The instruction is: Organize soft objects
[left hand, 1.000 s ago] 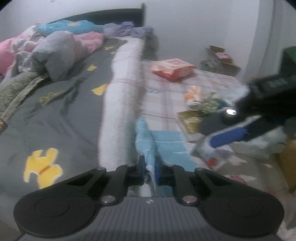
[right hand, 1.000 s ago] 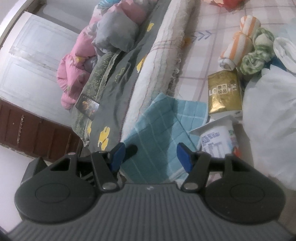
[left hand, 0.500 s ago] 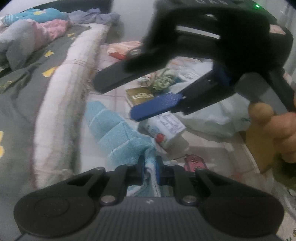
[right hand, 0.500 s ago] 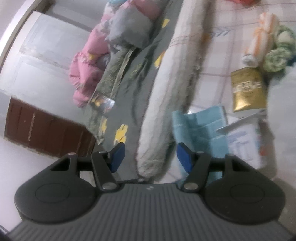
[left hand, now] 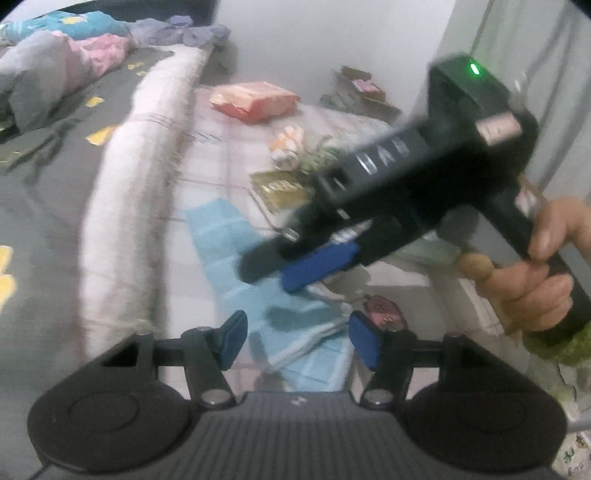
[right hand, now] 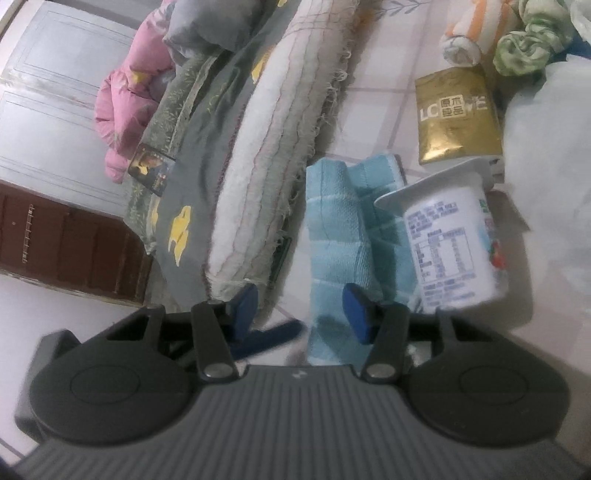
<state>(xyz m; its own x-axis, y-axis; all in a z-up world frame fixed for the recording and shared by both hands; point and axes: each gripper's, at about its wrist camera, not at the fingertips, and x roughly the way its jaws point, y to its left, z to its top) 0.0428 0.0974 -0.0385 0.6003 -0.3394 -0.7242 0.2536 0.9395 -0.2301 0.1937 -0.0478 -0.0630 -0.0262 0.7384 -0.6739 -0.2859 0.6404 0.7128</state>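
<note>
A light blue checked towel [left hand: 236, 258] lies folded on the tiled floor beside the bed; it also shows in the right wrist view [right hand: 340, 236]. My left gripper [left hand: 297, 341] is open just above the towel's near end, holding nothing. My right gripper [right hand: 301, 308] is open and empty over the towel's near edge; it also shows in the left wrist view [left hand: 295, 269], hovering over the towel. A rolled orange-striped cloth [right hand: 465, 33] and a green cloth [right hand: 524, 40] lie farther back on the floor.
A yoghurt cup [right hand: 450, 243] lies on its side against the towel. A gold packet [right hand: 456, 114], a white plastic bag [right hand: 550, 155] and a red pack [left hand: 255, 99] lie on the floor. The bed with a white blanket edge [left hand: 125, 192] is to the left.
My left gripper has opened and let go of the blue towel, which now lies on the floor. My right gripper has come down closer over the towel.
</note>
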